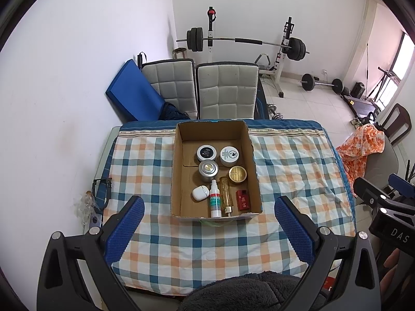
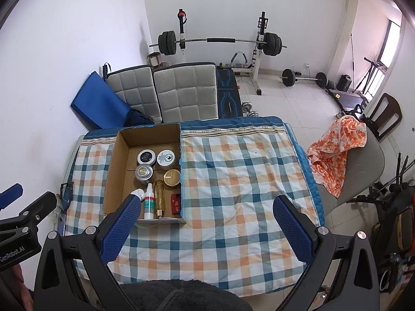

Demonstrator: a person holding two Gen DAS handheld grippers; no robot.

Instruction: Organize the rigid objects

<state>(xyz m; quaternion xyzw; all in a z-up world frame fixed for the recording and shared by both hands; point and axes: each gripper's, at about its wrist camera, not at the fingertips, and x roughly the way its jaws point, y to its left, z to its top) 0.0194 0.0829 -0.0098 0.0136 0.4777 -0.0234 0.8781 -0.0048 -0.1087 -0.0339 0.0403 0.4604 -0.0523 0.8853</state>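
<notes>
Both tongs apart and empty, held above the checked cloth; all items sit in the open brown cardboard box (image 1: 179,171).

Left gripper (image 1: 207,229) and right gripper (image 2: 205,226) hold nothing, jaws spread wide. In the box: four round lidded tins (image 1: 206,153), a white oval case (image 1: 200,193), a white spray bottle (image 1: 215,202) and an amber glass bottle (image 1: 225,193) lying touching side by side, a small red box (image 1: 242,200). Risk, as judged: gripping one bottle could roll its neighbour; the smooth glass may slip.
</notes>
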